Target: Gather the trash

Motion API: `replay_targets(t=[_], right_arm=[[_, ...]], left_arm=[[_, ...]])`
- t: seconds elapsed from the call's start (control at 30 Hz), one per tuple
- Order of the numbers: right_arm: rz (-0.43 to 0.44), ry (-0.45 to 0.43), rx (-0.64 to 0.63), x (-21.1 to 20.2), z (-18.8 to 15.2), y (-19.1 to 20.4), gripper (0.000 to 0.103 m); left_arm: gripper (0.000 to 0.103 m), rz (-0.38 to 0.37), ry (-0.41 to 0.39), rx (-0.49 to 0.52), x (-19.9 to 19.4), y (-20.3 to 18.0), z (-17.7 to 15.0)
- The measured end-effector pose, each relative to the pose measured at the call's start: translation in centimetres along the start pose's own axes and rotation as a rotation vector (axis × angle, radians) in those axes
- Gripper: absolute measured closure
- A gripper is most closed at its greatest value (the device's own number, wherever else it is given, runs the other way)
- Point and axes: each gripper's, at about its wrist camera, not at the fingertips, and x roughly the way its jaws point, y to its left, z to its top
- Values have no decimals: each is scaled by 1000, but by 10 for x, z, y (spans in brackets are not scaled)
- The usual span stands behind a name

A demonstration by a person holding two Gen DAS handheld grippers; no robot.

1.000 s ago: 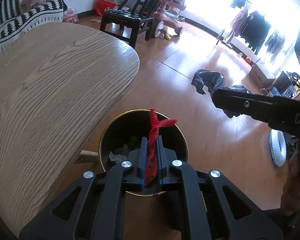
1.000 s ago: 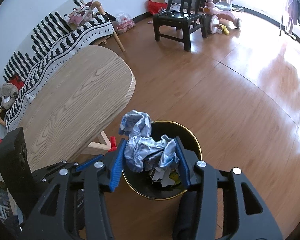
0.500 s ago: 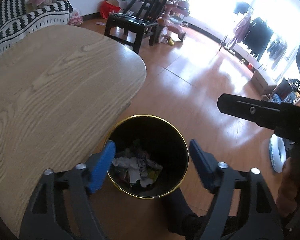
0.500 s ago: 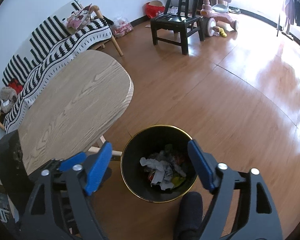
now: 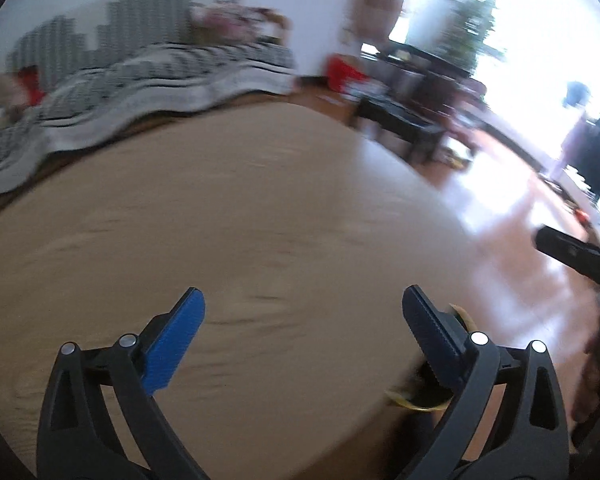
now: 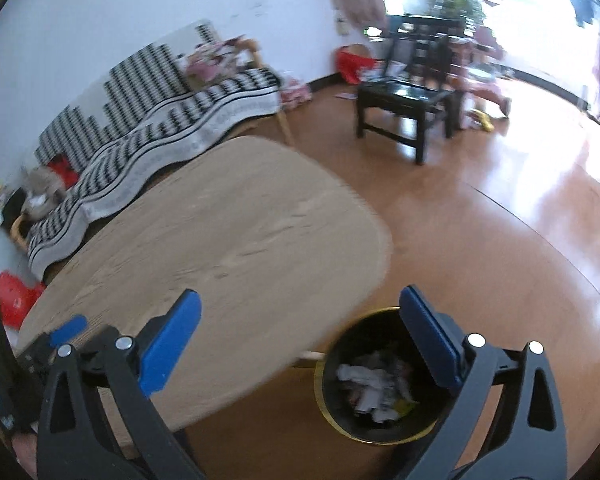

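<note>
A black trash bin with a gold rim (image 6: 374, 438) stands on the floor beside the wooden table (image 6: 220, 248); crumpled paper and wrappers (image 6: 374, 384) lie inside it. My right gripper (image 6: 300, 340) is open and empty, above the table's edge and the bin. My left gripper (image 5: 302, 340) is open and empty over the wooden table (image 5: 220, 220). Only a sliver of the bin's gold rim (image 5: 414, 406) shows behind its right finger. The left wrist view is blurred by motion.
A sofa with a black-and-white striped cover (image 6: 160, 120) stands behind the table. A black chair (image 6: 412, 100) stands on the wooden floor (image 6: 500, 240) at the back right. A red bag (image 6: 14, 300) lies at the left.
Both grippers opened and let their trash fall into the bin: the left a red scrap, the right a crumpled blue-grey wad. Both then swung up and left toward the table.
</note>
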Motion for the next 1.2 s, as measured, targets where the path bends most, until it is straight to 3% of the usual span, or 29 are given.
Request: replay_targets(t=[0.1, 0.3, 0.57, 0.87, 1.2], right_arm=[[27, 5, -85, 10, -6, 48, 7], [95, 2, -231, 32, -19, 137, 7], [167, 4, -345, 59, -38, 225, 7], [206, 31, -370, 81, -49, 265, 7], [213, 46, -368, 87, -49, 265, 7]], left_arm=[[7, 105, -29, -56, -21, 59, -2], [7, 214, -66, -146, -52, 143, -21], [7, 271, -66, -280, -69, 216, -40], [7, 298, -64, -317, -74, 238, -45], [7, 295, -59, -317, -72, 240, -45]])
